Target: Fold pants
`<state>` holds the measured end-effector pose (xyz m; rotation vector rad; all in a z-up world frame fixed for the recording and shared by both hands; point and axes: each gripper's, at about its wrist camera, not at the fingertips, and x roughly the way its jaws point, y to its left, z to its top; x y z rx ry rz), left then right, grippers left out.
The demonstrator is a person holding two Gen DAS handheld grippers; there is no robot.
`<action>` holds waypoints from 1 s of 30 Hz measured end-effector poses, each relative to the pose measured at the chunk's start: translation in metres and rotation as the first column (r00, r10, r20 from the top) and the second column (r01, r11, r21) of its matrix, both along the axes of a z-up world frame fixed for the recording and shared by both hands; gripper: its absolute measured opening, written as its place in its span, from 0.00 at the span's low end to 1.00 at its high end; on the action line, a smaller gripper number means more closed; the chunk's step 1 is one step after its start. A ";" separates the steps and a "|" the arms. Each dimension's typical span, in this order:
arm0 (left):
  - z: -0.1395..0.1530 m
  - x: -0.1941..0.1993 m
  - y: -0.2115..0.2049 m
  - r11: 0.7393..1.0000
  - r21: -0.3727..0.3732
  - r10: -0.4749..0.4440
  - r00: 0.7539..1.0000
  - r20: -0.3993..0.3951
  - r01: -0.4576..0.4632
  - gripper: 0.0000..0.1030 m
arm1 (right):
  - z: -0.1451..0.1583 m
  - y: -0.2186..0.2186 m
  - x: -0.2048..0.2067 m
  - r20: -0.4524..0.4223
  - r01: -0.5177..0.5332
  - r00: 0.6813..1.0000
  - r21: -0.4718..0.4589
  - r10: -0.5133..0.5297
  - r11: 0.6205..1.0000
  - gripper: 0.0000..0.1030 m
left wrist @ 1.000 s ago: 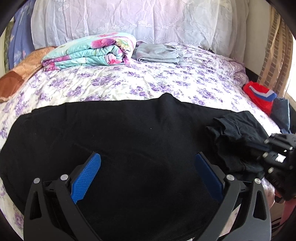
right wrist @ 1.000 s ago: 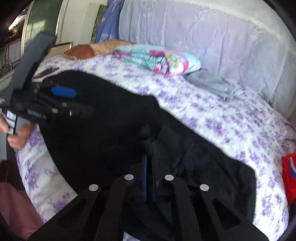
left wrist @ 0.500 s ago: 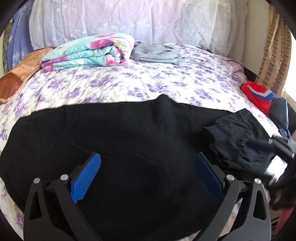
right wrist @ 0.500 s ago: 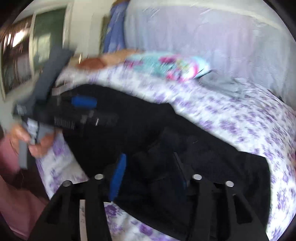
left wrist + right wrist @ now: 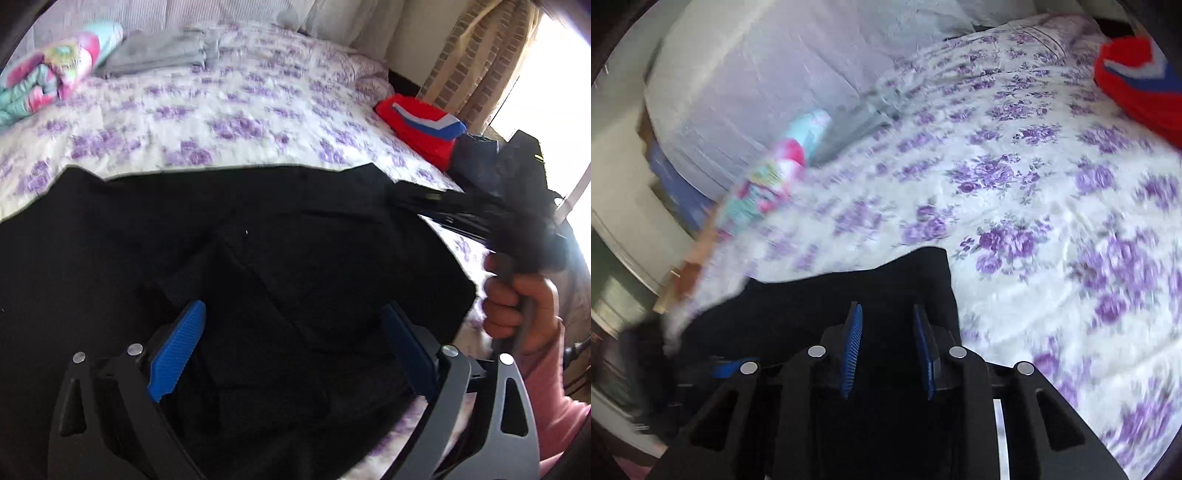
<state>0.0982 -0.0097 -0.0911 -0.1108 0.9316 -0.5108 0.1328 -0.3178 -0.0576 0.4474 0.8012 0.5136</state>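
Since a second ago our right gripper point(image 5: 888, 347) has let go of the bunched cloth it pinched; its jaws now stand parted with nothing between them, above the far edge of the black pants point(image 5: 258, 266). Our left gripper point(image 5: 291, 347) has swung rightward and stays spread wide, empty, its blue pads point(image 5: 177, 350) over a folded flap in the middle of the pants. We see the pants lying across the near side of the floral bedspread point(image 5: 229, 122). At right, our right hand point(image 5: 517, 306) grips its handle. Farther off lie a red garment point(image 5: 421, 133), a grey folded cloth point(image 5: 159, 51) and a colourful blanket point(image 5: 48, 77) at far left.
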 end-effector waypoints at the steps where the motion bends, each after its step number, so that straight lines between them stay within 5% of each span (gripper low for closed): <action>1: 0.001 -0.003 -0.002 1.000 0.022 -0.009 1.000 0.013 0.009 0.89 | 0.007 -0.006 -0.019 0.055 0.017 0.998 -0.002 -0.016 1.000 0.34; 4: -0.003 -0.006 -0.006 0.999 0.046 -0.016 0.999 0.046 0.014 0.90 | 0.016 -0.008 -0.083 0.213 0.100 0.975 -0.137 -0.070 0.986 0.40; 6: -0.004 -0.010 -0.010 0.998 0.068 -0.021 0.997 0.067 0.017 0.91 | 0.009 -0.004 -0.104 0.243 0.125 0.968 -0.242 -0.065 0.962 0.40; 10: -0.004 -0.009 -0.011 0.997 0.070 -0.027 0.997 0.073 0.022 0.94 | -0.012 0.022 -0.129 0.260 0.100 0.965 -0.420 0.015 0.902 0.40; 14: -0.004 -0.011 -0.011 0.996 0.084 -0.030 0.996 0.079 0.023 0.94 | -0.023 0.030 -0.119 0.256 0.141 0.966 -0.494 -0.011 0.858 0.40; 15: -0.004 -0.012 -0.012 0.996 0.091 -0.031 0.996 0.081 0.024 0.94 | -0.028 0.026 -0.115 0.225 0.140 0.974 -0.522 -0.023 0.841 0.46; 18: -0.005 -0.013 -0.013 0.994 0.105 -0.034 0.995 0.092 0.024 0.94 | -0.024 0.008 -0.115 0.171 0.121 0.984 -0.450 -0.048 0.885 0.51; 22: -0.005 -0.014 -0.014 0.994 0.110 -0.033 0.995 0.095 0.023 0.95 | 0.019 0.005 -0.110 0.275 0.116 0.961 -0.282 -0.035 0.952 0.52; 27: -0.005 -0.015 -0.015 0.993 0.114 -0.032 0.994 0.103 0.020 0.95 | 0.038 0.039 -0.041 0.289 0.054 0.957 -0.281 0.031 0.958 0.53; 30: -0.005 -0.015 -0.014 0.994 0.107 -0.030 0.994 0.106 0.019 0.95 | 0.013 0.056 0.020 0.154 -0.011 0.986 -0.324 0.064 0.946 0.54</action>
